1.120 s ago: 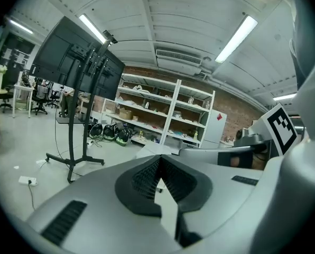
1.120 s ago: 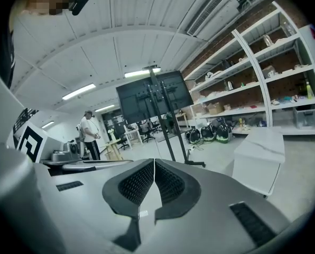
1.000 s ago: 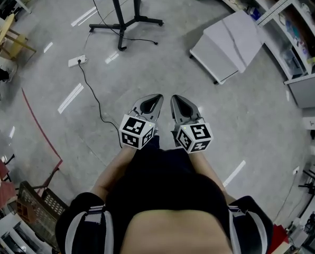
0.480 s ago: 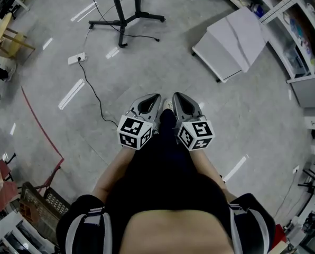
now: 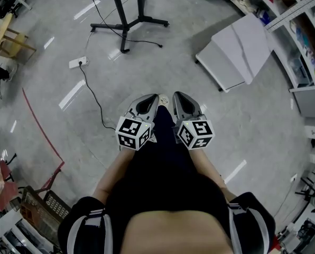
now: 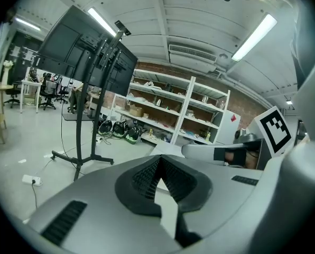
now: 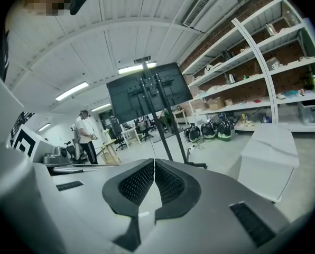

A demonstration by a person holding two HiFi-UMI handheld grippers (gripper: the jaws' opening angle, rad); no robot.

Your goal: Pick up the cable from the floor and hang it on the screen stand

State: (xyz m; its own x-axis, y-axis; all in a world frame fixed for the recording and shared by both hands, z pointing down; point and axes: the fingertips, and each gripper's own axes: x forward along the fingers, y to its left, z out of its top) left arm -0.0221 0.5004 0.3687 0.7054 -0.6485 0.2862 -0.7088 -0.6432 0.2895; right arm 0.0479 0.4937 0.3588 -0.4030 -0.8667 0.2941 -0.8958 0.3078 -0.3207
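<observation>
Concrete floor [image 5: 168, 62] holds the cable [image 5: 94, 98] left of both closed jaws.

No word, number or brand can be read anywhere. The cubes [image 5: 132, 133] on the left gripper [image 5: 154, 98] and right gripper [image 5: 177, 95] bear only black-and-white square patterns. Any print on the shelves [image 6: 163, 107] is perhaps too small.

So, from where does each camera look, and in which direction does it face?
Head view: on the person's head, facing steeply down at the floor, cable and screen stand; shows both forearms, left gripper, right gripper.
Left gripper view: on the left gripper, looking along its shut jaws at the screen stand and shelves; right gripper at right.
Right gripper view: on the right gripper, along its shut jaws at the screen stand; left gripper at left.
Shared: all views show the screen stand.
</observation>
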